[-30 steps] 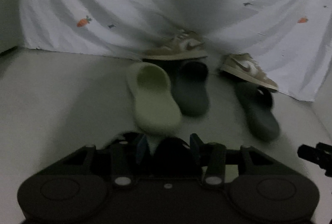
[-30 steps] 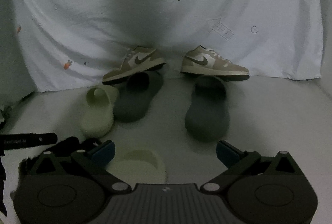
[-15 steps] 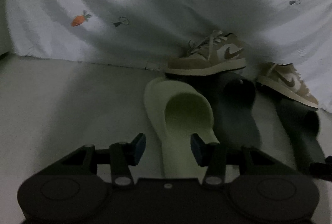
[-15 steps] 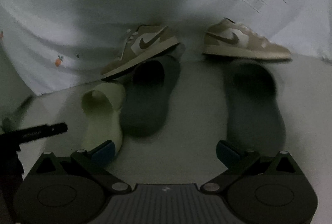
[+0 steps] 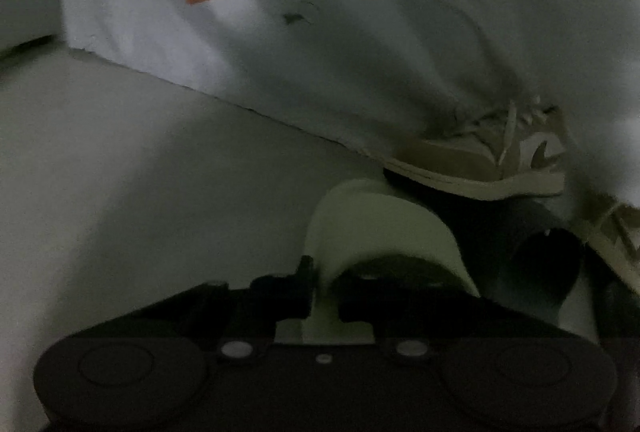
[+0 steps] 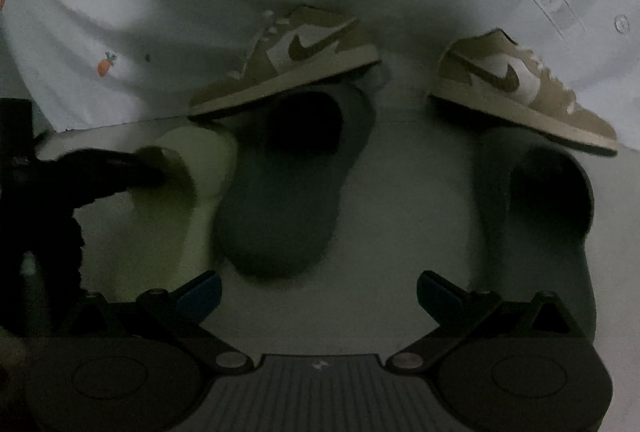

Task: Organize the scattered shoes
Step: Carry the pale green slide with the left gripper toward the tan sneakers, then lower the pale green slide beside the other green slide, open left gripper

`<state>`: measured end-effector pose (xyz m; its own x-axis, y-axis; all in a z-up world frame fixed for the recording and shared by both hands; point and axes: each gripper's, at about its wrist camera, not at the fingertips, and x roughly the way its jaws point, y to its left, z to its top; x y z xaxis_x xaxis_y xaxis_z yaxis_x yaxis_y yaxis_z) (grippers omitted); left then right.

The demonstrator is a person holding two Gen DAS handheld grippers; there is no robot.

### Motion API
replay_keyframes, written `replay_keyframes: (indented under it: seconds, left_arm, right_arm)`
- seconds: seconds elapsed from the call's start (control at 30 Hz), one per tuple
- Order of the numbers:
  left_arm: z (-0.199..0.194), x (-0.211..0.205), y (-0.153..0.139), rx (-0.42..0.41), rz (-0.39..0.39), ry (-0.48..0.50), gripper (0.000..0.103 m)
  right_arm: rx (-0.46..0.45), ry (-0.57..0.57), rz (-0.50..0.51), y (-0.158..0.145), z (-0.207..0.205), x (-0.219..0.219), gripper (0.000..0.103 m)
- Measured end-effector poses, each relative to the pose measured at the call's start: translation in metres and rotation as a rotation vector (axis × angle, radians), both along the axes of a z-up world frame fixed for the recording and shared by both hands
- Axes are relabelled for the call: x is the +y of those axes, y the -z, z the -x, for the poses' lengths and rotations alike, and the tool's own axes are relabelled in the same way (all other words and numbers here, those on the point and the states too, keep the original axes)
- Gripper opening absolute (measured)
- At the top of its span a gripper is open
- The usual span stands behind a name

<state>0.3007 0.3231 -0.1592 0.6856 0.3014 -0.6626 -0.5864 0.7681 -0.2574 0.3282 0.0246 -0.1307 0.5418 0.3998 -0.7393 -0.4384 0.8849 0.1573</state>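
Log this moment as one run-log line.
left claw: shut on light green slipper strap | right claw: open, empty, over floor between two dark grey slippers | tan sneakers: untouched

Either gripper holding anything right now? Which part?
Left gripper is shut on the green slide, pinching the side wall of its strap. Right gripper is open, holding nothing.

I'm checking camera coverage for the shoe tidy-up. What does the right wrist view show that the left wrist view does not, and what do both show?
Right wrist only: the right gripper, open over bare floor, and the right-hand dark slide.

Left wrist only: a close look at the left gripper shut on the side of the green slide.

Both: the green slide, the middle dark slide, two tan sneakers and the carrot-print sheet.
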Motion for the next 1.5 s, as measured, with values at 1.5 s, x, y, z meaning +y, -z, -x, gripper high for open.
replay_keyframes:
  seconds: [1.5]
  left_arm:
    - [0.151, -0.365, -0.046, 0.045, 0.189, 0.161, 0.01]
  right_arm:
    - [-0.109, 0.267, 0.072, -0.049, 0.166, -0.35, 0.103]
